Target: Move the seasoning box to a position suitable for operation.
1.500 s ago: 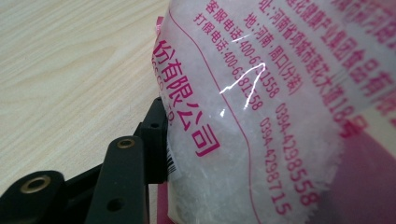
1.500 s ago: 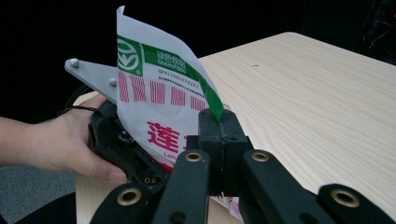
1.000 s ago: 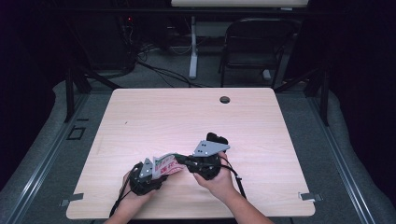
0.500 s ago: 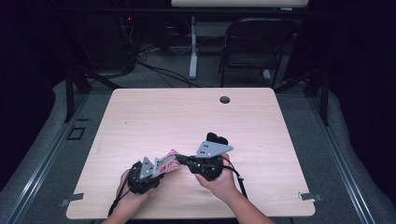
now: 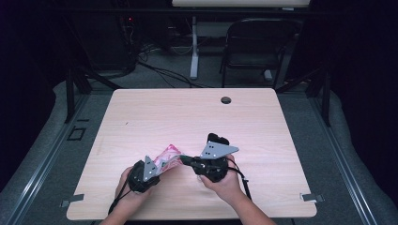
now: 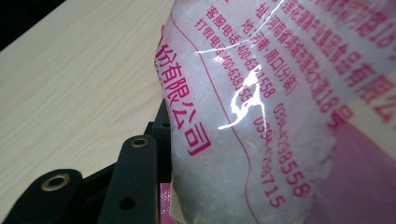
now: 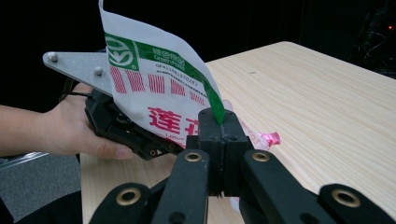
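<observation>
Tongs from both hands meet on a pink bag low over the surface. Left tongs clamp its crystal-filled body. Right tongs, pressed together, pinch its top edge; tearing it open likely comes next, needing a steady opposing pull.

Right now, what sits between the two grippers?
The pink-printed bag of white granules spans the gap in the high view. The right gripper pinches its edge shut, and the left gripper holds its body.
</observation>
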